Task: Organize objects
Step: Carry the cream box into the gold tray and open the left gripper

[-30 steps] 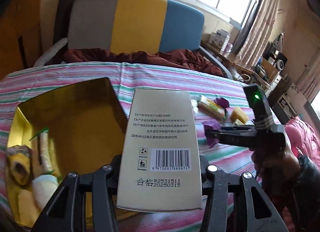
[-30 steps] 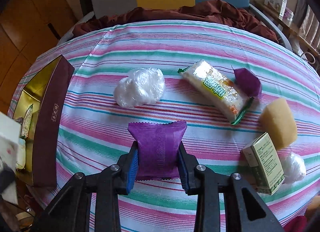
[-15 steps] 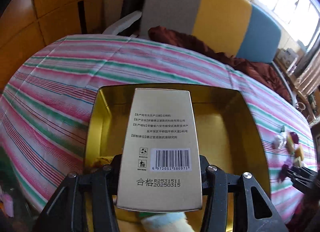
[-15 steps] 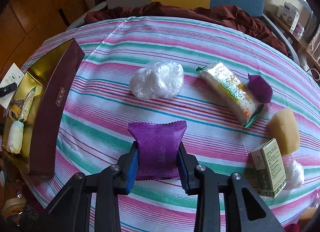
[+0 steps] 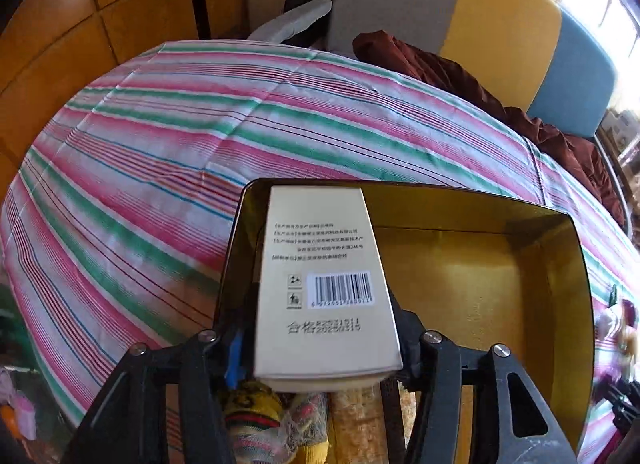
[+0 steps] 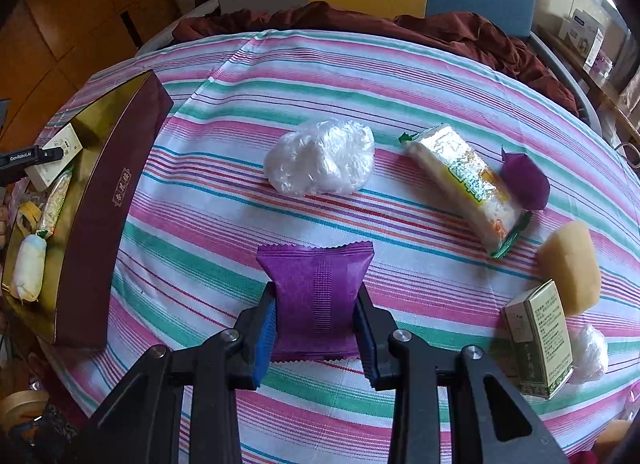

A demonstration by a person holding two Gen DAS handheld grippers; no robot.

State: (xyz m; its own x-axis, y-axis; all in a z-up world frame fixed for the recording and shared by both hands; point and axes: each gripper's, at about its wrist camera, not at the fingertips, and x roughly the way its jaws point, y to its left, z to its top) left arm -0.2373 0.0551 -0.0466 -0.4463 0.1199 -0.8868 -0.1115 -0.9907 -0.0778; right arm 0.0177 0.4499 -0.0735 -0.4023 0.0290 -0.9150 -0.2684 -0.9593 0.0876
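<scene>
A cream carton with a barcode (image 5: 324, 288) lies between the fingers of my left gripper (image 5: 320, 344), over the near left corner of the gold-lined tray (image 5: 480, 207). The jaws are opening: the left blue pad (image 5: 234, 352) stands clear of the carton, which sits skewed. The right wrist view shows the same carton (image 6: 56, 155) inside the tray, whose maroon wall (image 6: 100, 223) runs along the table's left. My right gripper (image 6: 316, 316) is shut on a purple snack packet (image 6: 316, 284) held just above the striped cloth.
Wrapped snacks (image 6: 28, 268) lie in the tray's near end. On the cloth are a white plastic wad (image 6: 320, 157), a long snack pack (image 6: 464, 183), a small purple packet (image 6: 524, 181), a yellow block (image 6: 570, 266) and a green carton (image 6: 540, 340). A chair stands behind.
My left gripper swung left from over the table to the tray and sank into it; its jaws widened and the carton tilted loose. The right gripper kept still with the purple packet.
</scene>
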